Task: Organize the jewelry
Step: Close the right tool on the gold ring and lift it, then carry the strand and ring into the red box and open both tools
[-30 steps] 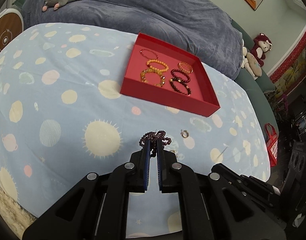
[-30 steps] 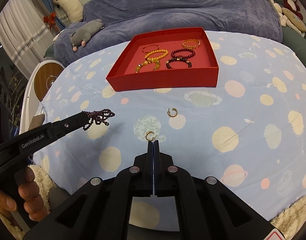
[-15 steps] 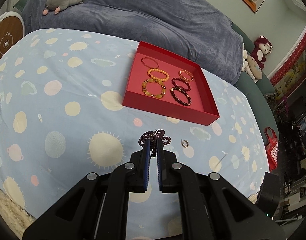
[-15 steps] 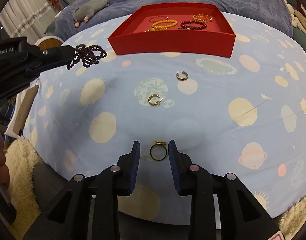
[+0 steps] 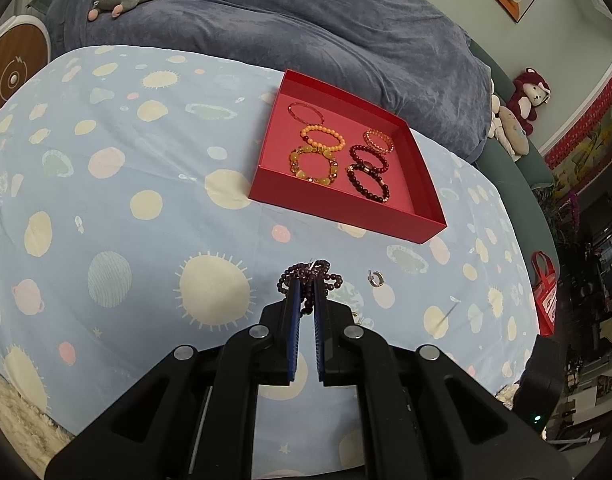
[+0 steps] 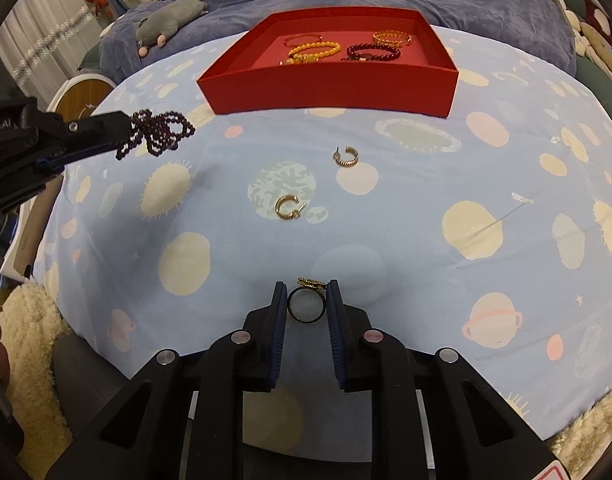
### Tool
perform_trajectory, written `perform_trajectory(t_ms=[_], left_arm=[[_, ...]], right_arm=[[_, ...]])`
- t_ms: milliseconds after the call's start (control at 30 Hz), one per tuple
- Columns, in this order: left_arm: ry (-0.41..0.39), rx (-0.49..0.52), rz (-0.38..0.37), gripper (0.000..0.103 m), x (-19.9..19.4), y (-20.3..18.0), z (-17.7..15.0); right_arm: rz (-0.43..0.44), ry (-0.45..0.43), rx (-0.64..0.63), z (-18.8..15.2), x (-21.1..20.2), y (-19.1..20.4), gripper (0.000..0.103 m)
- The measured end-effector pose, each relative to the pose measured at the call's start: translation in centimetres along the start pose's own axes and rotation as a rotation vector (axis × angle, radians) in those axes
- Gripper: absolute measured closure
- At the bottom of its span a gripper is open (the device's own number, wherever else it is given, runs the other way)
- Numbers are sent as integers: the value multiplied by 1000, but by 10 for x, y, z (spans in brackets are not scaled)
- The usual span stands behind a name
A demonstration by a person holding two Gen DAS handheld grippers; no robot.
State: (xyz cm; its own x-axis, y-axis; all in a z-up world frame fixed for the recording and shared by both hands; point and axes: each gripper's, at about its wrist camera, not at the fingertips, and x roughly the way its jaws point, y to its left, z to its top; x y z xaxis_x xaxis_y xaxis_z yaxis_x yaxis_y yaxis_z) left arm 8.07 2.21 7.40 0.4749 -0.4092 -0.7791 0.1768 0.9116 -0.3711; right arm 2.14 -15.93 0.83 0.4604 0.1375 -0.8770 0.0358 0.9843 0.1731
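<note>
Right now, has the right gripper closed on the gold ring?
No. In the right wrist view the right gripper stands open, its fingers either side of the gold ring lying on the blue cloth.

We see open blue bedspread (image 6: 405, 216) between the red tray (image 6: 329, 88) and the near edge, broken only by two gold hoop earrings (image 6: 345, 157) (image 6: 288, 208) lying apart mid-cloth and a gold ring (image 6: 306, 305) near the edge. The tray's upright walls bar a low approach; inside, bracelets (image 5: 337, 156) fill the left and middle, leaving bare floor along its right wall.
</note>
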Motion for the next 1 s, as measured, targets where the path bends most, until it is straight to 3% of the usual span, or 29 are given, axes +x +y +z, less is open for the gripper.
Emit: perform_trajectory(t_ms=[267,467,667,1000], left_arm=[[-48,57,-32,97,9,-23,47],[-76,94,-36,97,36,-44,93],[-31,94,-4,97,83,-47,112],[56,86,4,96,128,-44,101]], right_arm=[[26,-141,28,72,-33,-17,84],[13,-215,42,138,-28,-34,84],[-15,-202,66,171,6,-49,84],[-9,-129,74,176,52,-51,84]])
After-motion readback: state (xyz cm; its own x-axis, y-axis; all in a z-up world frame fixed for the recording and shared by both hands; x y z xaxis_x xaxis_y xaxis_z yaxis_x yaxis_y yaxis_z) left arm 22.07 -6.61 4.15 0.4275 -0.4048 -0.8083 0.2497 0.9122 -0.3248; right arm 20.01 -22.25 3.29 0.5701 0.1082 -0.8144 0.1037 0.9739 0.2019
